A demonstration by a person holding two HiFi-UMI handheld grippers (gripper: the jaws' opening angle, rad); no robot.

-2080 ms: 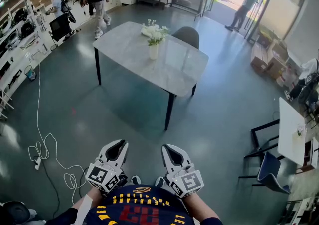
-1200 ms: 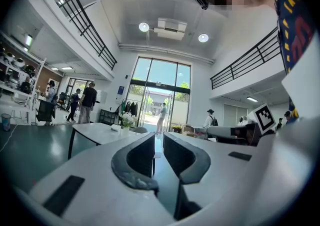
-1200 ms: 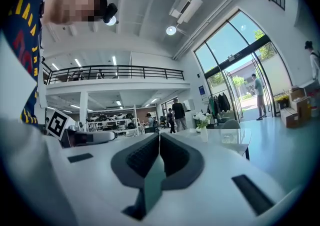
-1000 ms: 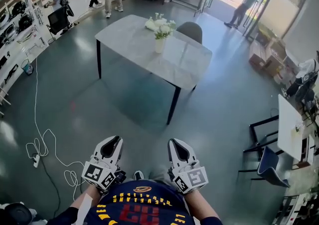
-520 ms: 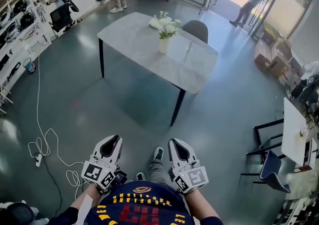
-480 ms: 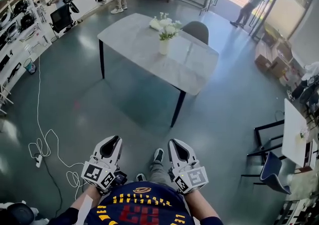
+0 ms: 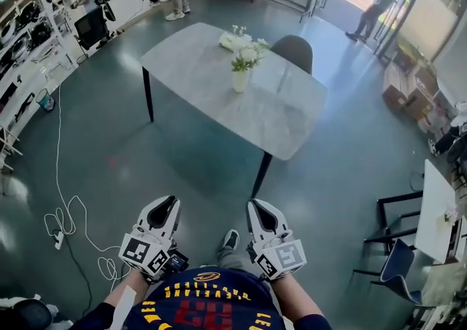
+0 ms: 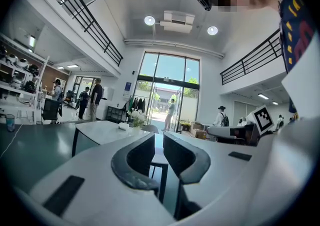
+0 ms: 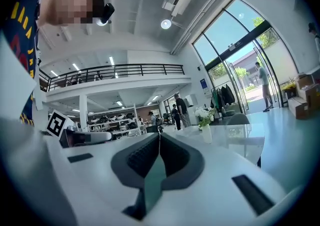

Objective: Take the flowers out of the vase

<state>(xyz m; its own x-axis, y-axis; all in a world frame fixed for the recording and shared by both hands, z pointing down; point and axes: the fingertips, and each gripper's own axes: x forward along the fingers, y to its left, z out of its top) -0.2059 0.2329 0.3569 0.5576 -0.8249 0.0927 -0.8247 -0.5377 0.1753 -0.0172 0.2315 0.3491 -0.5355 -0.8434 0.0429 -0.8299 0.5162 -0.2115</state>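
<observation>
Jaws: left gripper (image 8: 159,139) slightly apart, right gripper (image 9: 159,137) shut; shirt (image 7: 208,301) lettering illegible.

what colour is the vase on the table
White or cream; the vase shows best in the head view, standing on the grey table.

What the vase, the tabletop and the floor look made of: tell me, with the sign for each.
The vase: likely ceramic, white, opaque, smooth; plastic is possible.
The tabletop: stone or stone-look slab, pale grey, faintly mottled, with a soft sheen.
The floor: probably coated concrete or resin, dark grey-green, seamless, glossy, mirroring the window light.
</observation>
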